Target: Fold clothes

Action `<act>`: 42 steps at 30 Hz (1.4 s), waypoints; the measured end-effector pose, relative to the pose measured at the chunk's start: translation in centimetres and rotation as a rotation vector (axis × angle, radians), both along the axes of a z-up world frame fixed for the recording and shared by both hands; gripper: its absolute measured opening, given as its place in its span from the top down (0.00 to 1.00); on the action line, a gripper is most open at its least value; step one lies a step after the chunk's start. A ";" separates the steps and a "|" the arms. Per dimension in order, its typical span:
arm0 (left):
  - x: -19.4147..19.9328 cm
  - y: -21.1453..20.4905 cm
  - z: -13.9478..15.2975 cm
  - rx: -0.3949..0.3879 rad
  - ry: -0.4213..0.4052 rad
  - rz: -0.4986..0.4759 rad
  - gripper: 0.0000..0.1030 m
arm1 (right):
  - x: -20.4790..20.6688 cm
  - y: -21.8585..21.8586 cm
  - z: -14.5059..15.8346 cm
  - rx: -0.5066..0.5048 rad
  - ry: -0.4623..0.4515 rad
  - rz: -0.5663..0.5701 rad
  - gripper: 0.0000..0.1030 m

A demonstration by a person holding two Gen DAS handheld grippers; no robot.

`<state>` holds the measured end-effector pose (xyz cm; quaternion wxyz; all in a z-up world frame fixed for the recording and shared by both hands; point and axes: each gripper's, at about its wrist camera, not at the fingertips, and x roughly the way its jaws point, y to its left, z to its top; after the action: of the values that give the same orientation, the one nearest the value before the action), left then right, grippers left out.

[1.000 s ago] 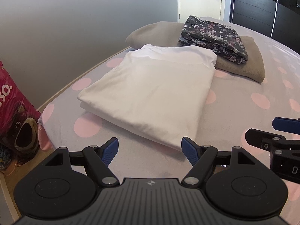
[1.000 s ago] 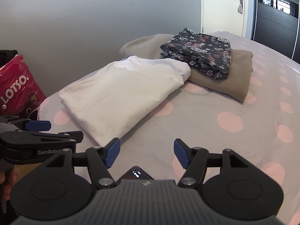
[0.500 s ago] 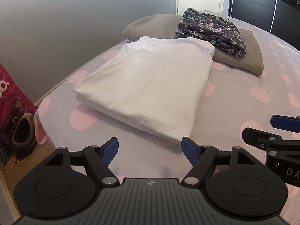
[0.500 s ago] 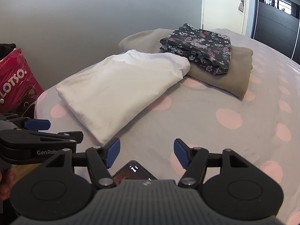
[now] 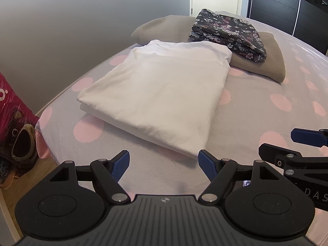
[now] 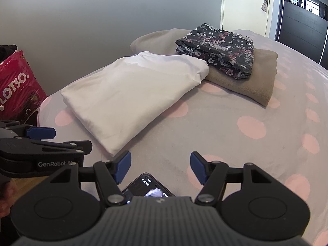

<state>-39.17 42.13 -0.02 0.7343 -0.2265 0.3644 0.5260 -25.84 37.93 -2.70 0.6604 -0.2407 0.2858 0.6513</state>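
I see three folded garments on the bed (image 5: 256, 110): one white shirt (image 5: 160, 94) lying long axis near-left to far-right, one floral piece (image 5: 227, 32) atop one beige (image 5: 264, 65); my left gripper (image 5: 164, 163) and right gripper (image 6: 160, 165) gape wide, empty.

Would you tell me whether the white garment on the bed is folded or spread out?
Folded: the white garment lies as a flat rectangle with layered edges on the bed.

We see a red bag (image 6: 16, 86) beside the bed (image 6: 246, 143), a phone (image 6: 149, 186) lying on it, and a door (image 6: 244, 6) beyond.
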 end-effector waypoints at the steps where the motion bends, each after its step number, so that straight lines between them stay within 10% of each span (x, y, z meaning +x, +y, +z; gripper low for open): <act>1: 0.0 0.0 0.0 -0.001 0.000 0.000 0.29 | 0.0 0.0 0.0 0.001 0.001 -0.001 0.35; 42: 0.5 -0.3 0.1 0.016 0.017 -0.016 0.29 | 0.5 -0.4 0.4 0.007 0.019 -0.002 0.34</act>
<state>-38.62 41.87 0.11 0.7372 -0.2130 0.3683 0.5249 -25.29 37.54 -2.26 0.6591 -0.2320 0.2897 0.6541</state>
